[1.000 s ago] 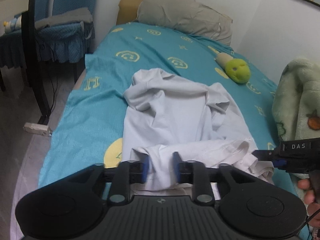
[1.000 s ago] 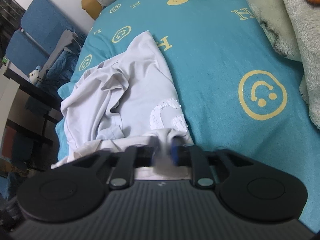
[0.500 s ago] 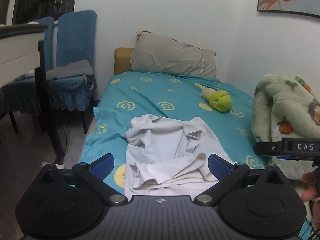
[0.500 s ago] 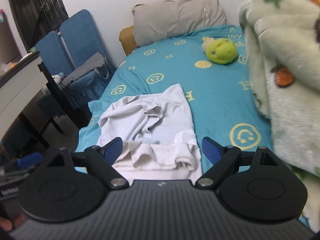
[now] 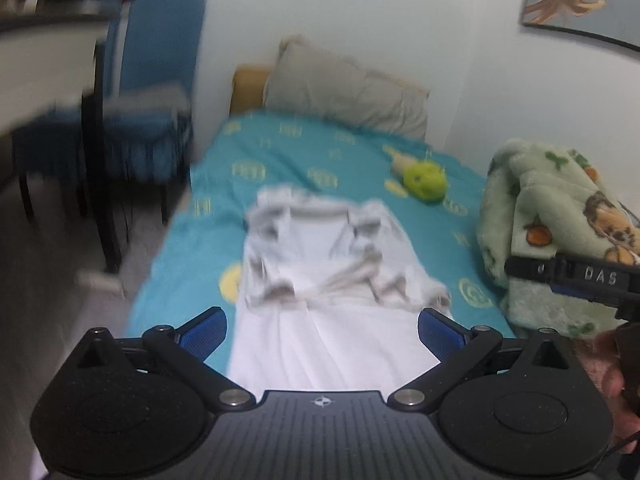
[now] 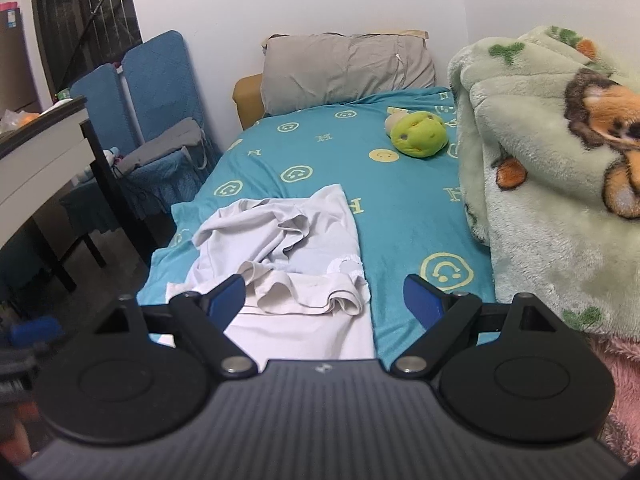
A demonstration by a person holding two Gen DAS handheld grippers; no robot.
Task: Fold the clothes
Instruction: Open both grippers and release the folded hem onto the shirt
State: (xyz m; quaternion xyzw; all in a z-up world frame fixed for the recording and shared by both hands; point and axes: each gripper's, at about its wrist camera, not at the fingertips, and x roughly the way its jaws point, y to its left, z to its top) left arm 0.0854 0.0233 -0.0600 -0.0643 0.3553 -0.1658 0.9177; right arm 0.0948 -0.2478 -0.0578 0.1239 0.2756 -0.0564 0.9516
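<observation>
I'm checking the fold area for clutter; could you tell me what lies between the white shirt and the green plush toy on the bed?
Only bare teal sheet with printed smiley faces lies between the white shirt and the green plush toy; the right wrist view shows it clearly.

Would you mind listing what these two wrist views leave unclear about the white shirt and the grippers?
- White shirt: its near hem is hidden behind each gripper body in both views.
- Shirt folds: smeared by motion blur in the left wrist view.
- Left gripper and right gripper: both open, but neither view shows how high they are above the bed.
</observation>
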